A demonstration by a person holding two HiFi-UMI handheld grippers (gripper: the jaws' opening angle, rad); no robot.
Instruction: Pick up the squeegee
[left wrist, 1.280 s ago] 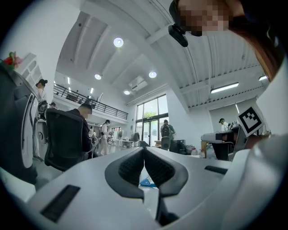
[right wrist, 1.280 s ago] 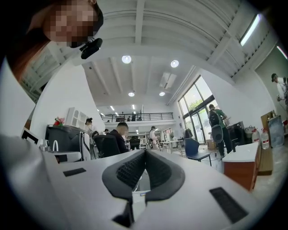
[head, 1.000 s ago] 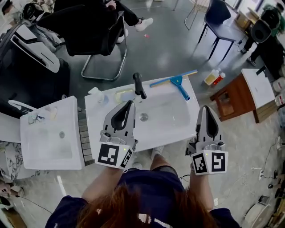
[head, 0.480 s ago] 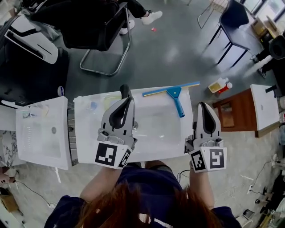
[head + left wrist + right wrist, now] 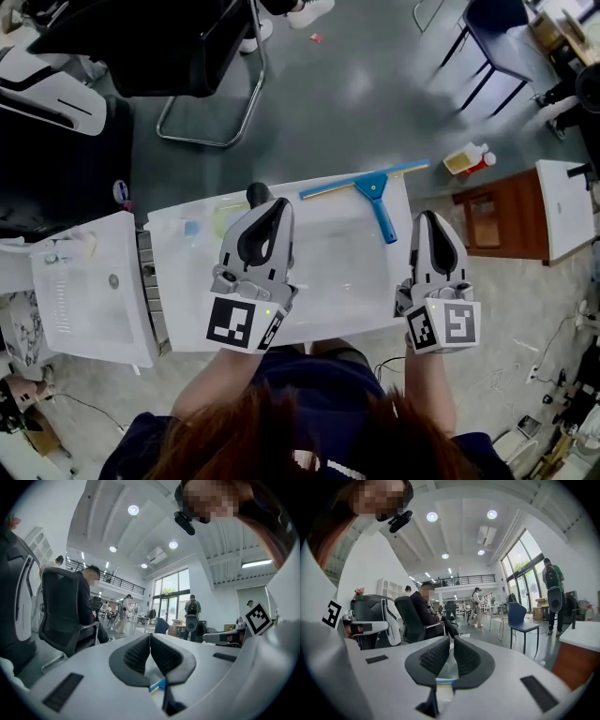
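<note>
Left tongs (image 5: 150, 638) were pressed together with nothing between them; right tongs (image 5: 451, 640) stood a slit apart, also empty. In the head view both hung over the lower edge of the white worktop (image 5: 328, 277). The squeegee (image 5: 373, 190) lay flat at its upper right, well apart from both. It looked light and stiff. Its blue handle (image 5: 385, 222), angled toward the right tongs, seemed the firmest hold, and the thin blade (image 5: 328, 189) likely softer.
</note>
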